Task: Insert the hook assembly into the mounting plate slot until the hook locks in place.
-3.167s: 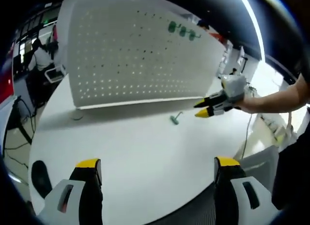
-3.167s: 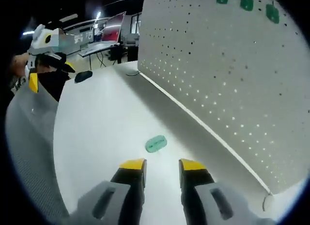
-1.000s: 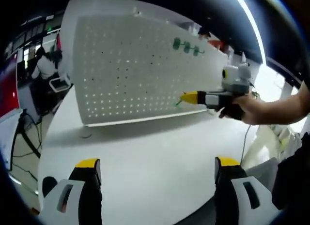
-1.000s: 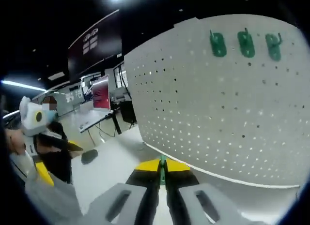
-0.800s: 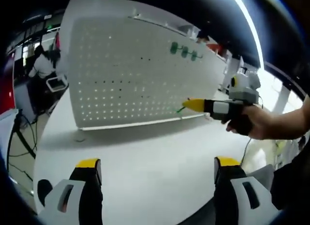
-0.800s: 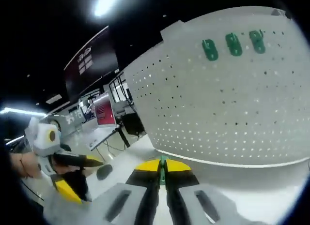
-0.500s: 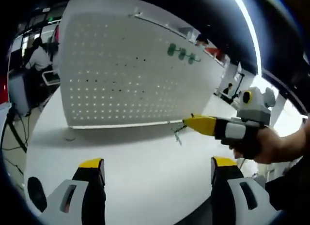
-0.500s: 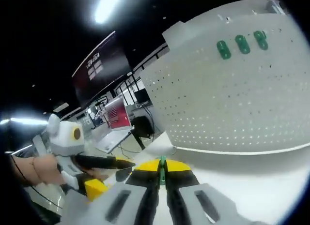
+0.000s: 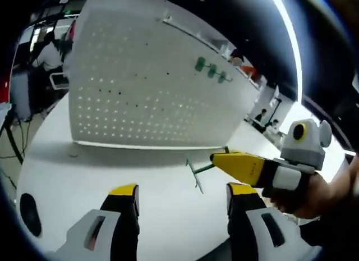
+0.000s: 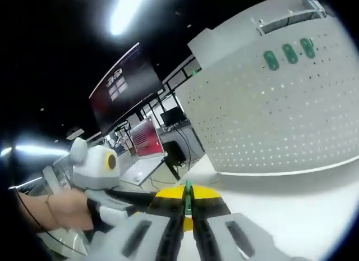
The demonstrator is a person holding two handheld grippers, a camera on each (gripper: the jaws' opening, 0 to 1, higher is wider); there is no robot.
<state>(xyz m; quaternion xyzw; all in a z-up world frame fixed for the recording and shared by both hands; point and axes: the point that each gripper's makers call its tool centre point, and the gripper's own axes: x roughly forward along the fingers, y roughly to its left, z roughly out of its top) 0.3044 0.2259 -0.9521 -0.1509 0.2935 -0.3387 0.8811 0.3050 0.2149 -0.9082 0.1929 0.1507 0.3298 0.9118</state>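
1. While the left claw (image 9: 182, 193) stands spread and empty at six o'clock of the left gripper view, the right claw (image 9: 217, 158) enters from four o'clock, pinching the green hook assembly (image 9: 197, 171) by one end. The hook hangs in the air above the white table (image 9: 56, 177), well apart from the pegboard mounting plate (image 9: 140, 98). Three green hooks (image 9: 212, 71) are already seated near the plate's upper edge, at one o'clock.

2. Seen from the right gripper view, the right claw (image 10: 188, 200) is pressed together on the hook assembly (image 10: 188, 192), a thin green sliver showing edge-on between the yellow tips at six o'clock. The mounting plate (image 10: 269, 115) stands at two o'clock, the three seated hooks (image 10: 289, 53) high on it. The left claw (image 10: 134, 198) lies at eight o'clock, held by a hand (image 10: 64, 207).

3. Judgement: the hook looks light, thin and stiff, likely to pivot in the pinch. The grip belongs on the flat base, leaving the insertion prongs free for the slot.
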